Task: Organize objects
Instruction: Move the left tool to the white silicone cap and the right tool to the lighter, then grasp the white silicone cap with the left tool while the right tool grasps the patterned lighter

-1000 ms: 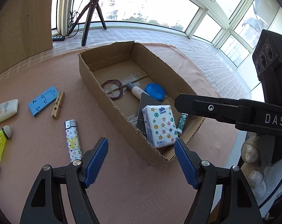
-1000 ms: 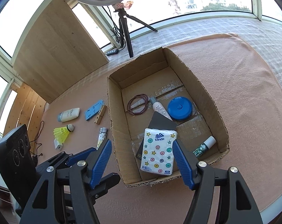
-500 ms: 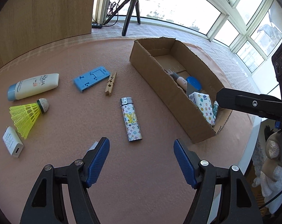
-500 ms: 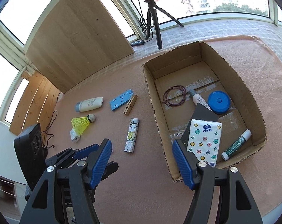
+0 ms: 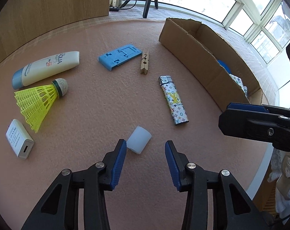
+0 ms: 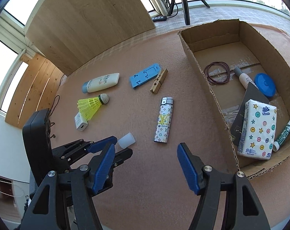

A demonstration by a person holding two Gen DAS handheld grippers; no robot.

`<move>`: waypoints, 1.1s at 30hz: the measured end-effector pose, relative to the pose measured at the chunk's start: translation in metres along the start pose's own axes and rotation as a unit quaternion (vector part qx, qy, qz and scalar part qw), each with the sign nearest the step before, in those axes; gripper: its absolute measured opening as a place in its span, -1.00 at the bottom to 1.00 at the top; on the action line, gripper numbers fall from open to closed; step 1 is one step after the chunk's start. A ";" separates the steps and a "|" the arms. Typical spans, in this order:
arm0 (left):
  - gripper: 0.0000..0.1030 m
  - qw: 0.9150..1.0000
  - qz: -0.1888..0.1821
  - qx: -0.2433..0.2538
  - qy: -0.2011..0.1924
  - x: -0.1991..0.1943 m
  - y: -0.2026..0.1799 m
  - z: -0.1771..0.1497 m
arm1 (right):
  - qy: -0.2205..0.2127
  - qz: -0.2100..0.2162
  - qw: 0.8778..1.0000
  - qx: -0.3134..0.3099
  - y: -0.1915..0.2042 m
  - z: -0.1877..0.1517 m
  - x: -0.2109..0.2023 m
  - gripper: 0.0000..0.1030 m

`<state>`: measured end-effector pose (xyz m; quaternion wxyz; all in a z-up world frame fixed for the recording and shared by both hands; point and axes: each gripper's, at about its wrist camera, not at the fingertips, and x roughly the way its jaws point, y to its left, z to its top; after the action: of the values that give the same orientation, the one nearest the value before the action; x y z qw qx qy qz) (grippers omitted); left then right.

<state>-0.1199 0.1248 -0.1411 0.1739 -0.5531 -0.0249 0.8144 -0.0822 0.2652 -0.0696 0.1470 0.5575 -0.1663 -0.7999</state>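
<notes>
My left gripper (image 5: 145,153) hangs low over the pink felt surface (image 5: 106,99), its blue-padded jaws closing but not yet on anything. A small translucent white plastic cap (image 5: 138,142) lies just ahead of it, close against the left pad and only partly between the pads. Beyond the cap, ahead and slightly right, lies a white patterned lighter with a silver top (image 5: 173,99), and further ahead a wooden clothespin (image 5: 144,64) touches a flat blue plastic phone stand (image 5: 120,57).

My right gripper (image 6: 145,163) is held half open and empty above bare felt. The open brown cardboard box (image 6: 212,88) sits to its right, holding a white tissue pack printed with stars and smiley faces (image 6: 257,132), a round blue lid (image 6: 264,84) and a loop of dark red rubber bands (image 6: 218,72).
</notes>
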 end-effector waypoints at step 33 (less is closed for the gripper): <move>-0.74 1.000 0.000 -0.011 -0.009 0.021 0.017 0.015 | 0.024 -0.138 0.990 -0.011 0.007 0.033 0.082 -0.27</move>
<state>-0.1450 0.1174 -0.1576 0.1675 -0.5478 -0.0350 0.8189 -0.1404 0.2276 -0.1252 0.0455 0.5922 -0.0757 -0.8009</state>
